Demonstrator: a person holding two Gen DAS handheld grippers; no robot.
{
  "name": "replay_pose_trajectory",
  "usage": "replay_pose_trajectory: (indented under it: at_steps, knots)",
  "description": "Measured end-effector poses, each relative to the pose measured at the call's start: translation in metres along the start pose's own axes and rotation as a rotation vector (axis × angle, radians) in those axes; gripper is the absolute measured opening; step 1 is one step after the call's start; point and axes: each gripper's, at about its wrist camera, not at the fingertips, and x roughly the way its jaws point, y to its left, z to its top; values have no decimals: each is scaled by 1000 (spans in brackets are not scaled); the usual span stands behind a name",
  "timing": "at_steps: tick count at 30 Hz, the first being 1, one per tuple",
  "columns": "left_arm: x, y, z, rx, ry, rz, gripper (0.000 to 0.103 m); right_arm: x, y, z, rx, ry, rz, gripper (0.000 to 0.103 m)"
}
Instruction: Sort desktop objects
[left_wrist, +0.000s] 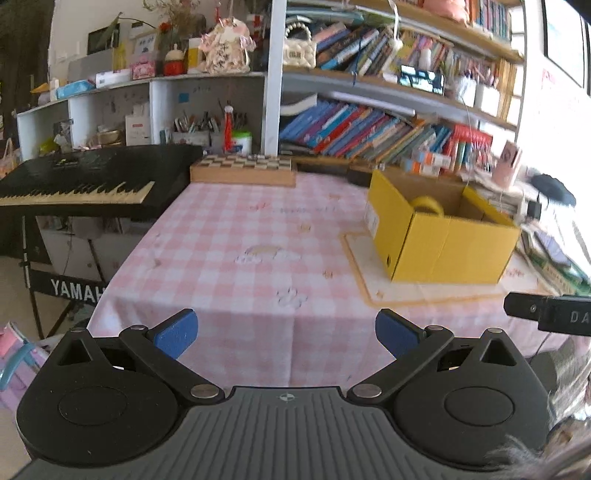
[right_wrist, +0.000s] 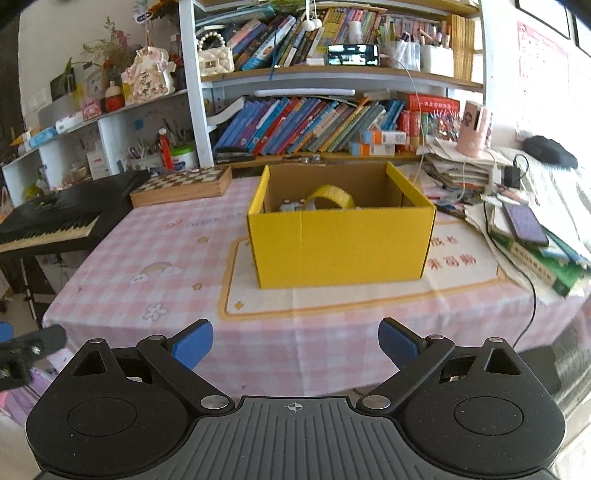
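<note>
A yellow cardboard box stands open on a cream mat on the pink checked tablecloth. Inside it I see a yellow tape roll and small items beside it. In the left wrist view the box is at the right, with the tape roll showing above its wall. My left gripper is open and empty, held off the table's near edge. My right gripper is open and empty, in front of the box at the near edge.
A wooden chessboard box lies at the table's back left. A black Yamaha keyboard stands left of the table. Stacked books and papers with a phone crowd the right side. Bookshelves rise behind.
</note>
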Motion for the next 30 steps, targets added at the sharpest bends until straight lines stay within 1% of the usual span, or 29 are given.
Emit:
replay_pose_trajectory:
  at_steps: [7,16,25,30]
  knots:
    - [-11,2,-11,34,6,-2,103,-13,16,-20,-30,15,14,98]
    - [-18,7,-17,21,23,13,103,-16,23,-29,-44,42,25,98]
    - [-23,5,-21,44,29,0,103,-16,24,-35,-36,60,31,98]
    - [-24,6,-22,40,33,3,103,-16,25,-37,-34,67,33,98]
